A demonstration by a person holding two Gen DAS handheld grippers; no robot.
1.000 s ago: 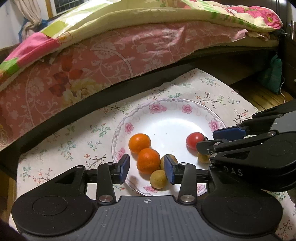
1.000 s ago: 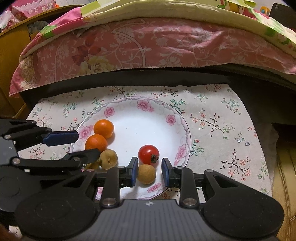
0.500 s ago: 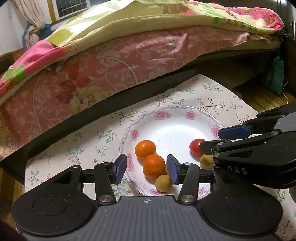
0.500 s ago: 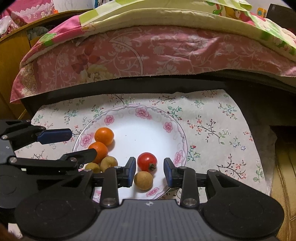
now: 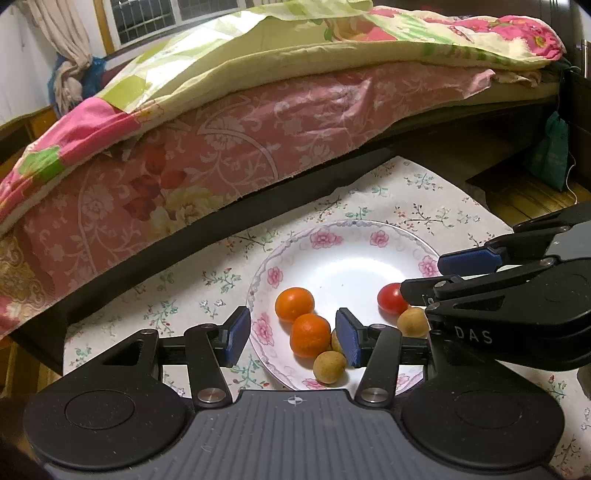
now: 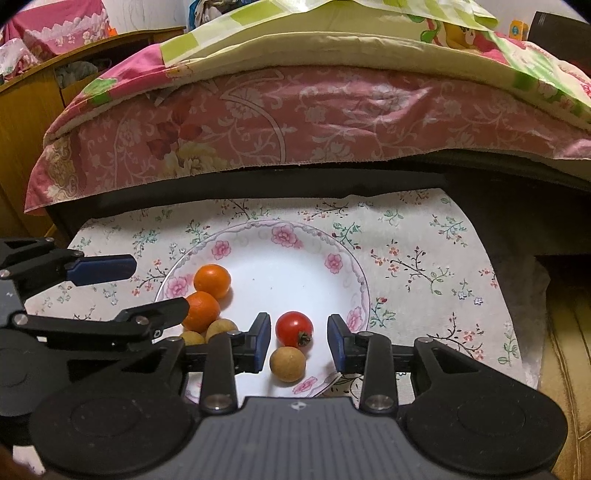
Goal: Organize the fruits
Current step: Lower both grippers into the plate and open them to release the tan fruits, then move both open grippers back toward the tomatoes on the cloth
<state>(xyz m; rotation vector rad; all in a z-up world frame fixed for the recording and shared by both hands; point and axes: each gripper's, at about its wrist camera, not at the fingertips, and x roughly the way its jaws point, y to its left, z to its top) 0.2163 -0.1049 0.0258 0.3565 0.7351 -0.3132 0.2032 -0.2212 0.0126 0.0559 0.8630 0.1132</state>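
Pretty clearly a bedroom in someone's home. A bed fills the background, with a pink floral bedsheet (image 5: 258,147) hanging over its edge and a patchwork quilt (image 5: 295,48) in yellow-green and pink piled on top. There's a barred window (image 5: 155,14) with a tied-back curtain (image 5: 66,62) in the corner, plus a wooden cabinet (image 6: 33,110) with fabric heaped on it. The low surface by the bed has a flowery tablecloth (image 6: 424,258) and a rose-patterned plate (image 6: 280,236), very domestic stuff.
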